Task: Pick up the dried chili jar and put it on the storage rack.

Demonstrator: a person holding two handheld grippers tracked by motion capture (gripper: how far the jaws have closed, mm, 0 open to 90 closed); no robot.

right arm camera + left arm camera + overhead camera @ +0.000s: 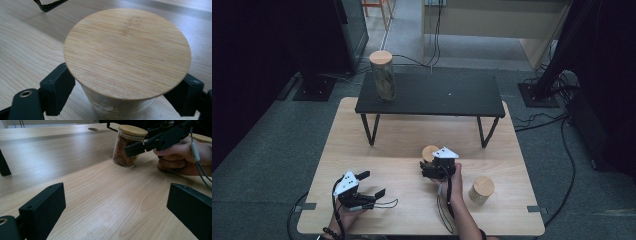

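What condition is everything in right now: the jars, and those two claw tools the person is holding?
Tall jar: upright on the black shelf, lid on.
Middle jar: tilted, lid on, gripped by the right gripper.
Short jar: upright on the wooden table, lid on, untouched.
Left gripper: open, empty, over the table.

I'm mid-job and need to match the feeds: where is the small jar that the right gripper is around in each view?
High view: the small jar sits mid-table, at the right gripper.
Left gripper view: top right, jar between the far gripper's jaws.
Right gripper view: centre, lid up close.
Shared landmark: its round bamboo lid.
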